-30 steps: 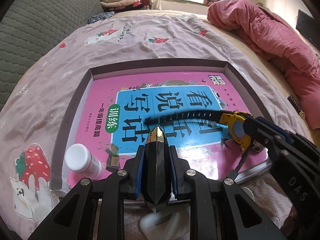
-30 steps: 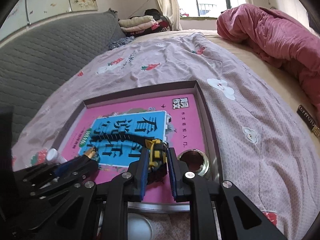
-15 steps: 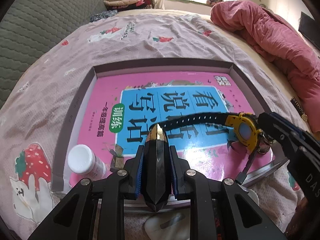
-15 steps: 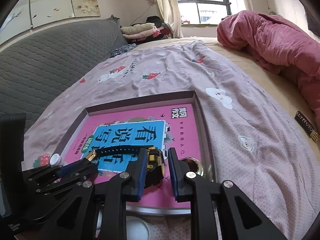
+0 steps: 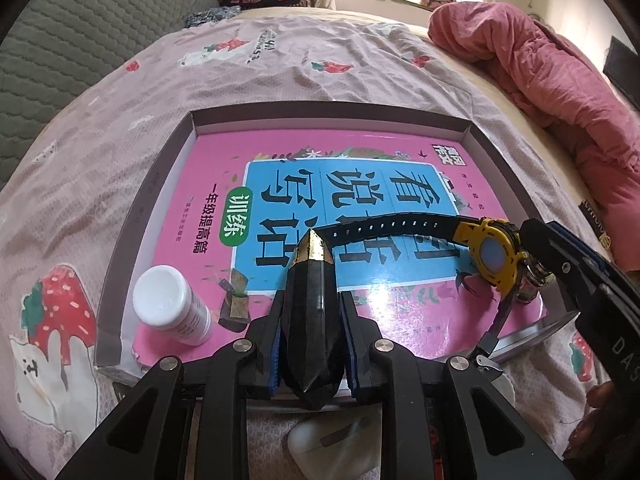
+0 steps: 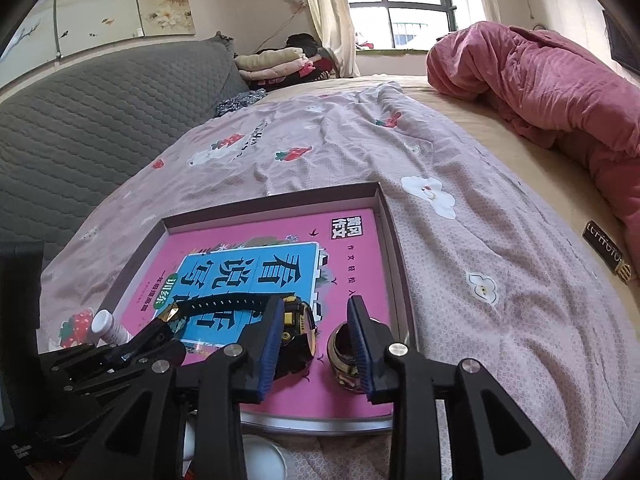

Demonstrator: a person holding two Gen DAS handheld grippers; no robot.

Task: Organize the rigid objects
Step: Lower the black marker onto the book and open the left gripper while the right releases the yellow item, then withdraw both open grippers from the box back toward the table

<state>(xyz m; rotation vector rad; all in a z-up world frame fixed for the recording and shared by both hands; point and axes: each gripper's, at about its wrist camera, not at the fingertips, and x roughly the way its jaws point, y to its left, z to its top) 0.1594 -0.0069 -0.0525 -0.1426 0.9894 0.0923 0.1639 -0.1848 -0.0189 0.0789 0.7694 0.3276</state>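
Note:
A shallow grey tray [image 5: 168, 168] on the bed holds a pink book [image 5: 392, 160]. My left gripper [image 5: 311, 300] is shut on a black faceted object with a gold tip [image 5: 312, 280], held over the tray's near edge. A yellow-and-black wristwatch [image 5: 492, 248] lies on the book at the right, its strap stretched left. My right gripper [image 6: 314, 344] is open; the watch [image 6: 298, 326] sits by its left finger, apart from the pads. A round brass-rimmed jar [image 6: 344, 354] stands by the right finger.
A white pill bottle [image 5: 168, 304] lies in the tray's left corner. A white rounded object [image 5: 328, 440] lies on the sheet below the grippers. A pink quilt [image 6: 540, 92] is heaped at the right. A grey headboard [image 6: 100, 120] runs along the left.
My right gripper has opened and let go of the watch, which now lies on the book. It has also lifted and drawn back slightly. The left gripper still holds the black object.

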